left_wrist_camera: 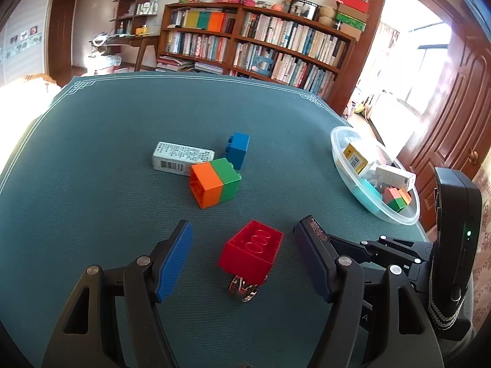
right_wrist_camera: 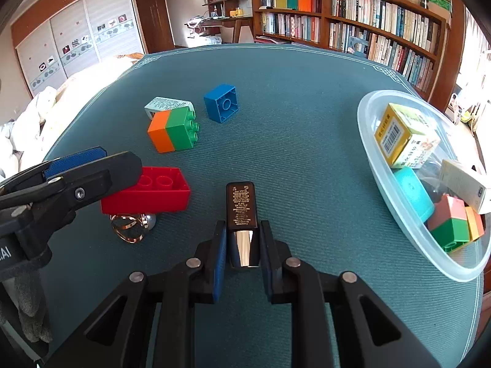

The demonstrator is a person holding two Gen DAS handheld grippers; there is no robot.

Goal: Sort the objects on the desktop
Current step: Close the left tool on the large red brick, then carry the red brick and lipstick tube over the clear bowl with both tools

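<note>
My left gripper (left_wrist_camera: 244, 245) is open, its blue pads either side of a red brick (left_wrist_camera: 251, 251) lying on a metal ring (left_wrist_camera: 242, 289). My right gripper (right_wrist_camera: 242, 242) is shut on a dark tube with a silver cap (right_wrist_camera: 241, 214), held just above the green mat; the tube's tip also shows in the left wrist view (left_wrist_camera: 316, 230). An orange-and-green brick (left_wrist_camera: 214, 182), a blue brick (left_wrist_camera: 237, 150) and a white carton (left_wrist_camera: 181, 159) lie mid-table. The left gripper also shows in the right wrist view (right_wrist_camera: 76, 165), beside the red brick (right_wrist_camera: 150, 193).
A clear plastic bowl (right_wrist_camera: 373, 153) at the right table edge holds a yellow box (right_wrist_camera: 405, 136), a teal case, a white box and coloured bricks. It also shows in the left wrist view (left_wrist_camera: 340, 159). A bookshelf (left_wrist_camera: 260, 40) stands behind the table.
</note>
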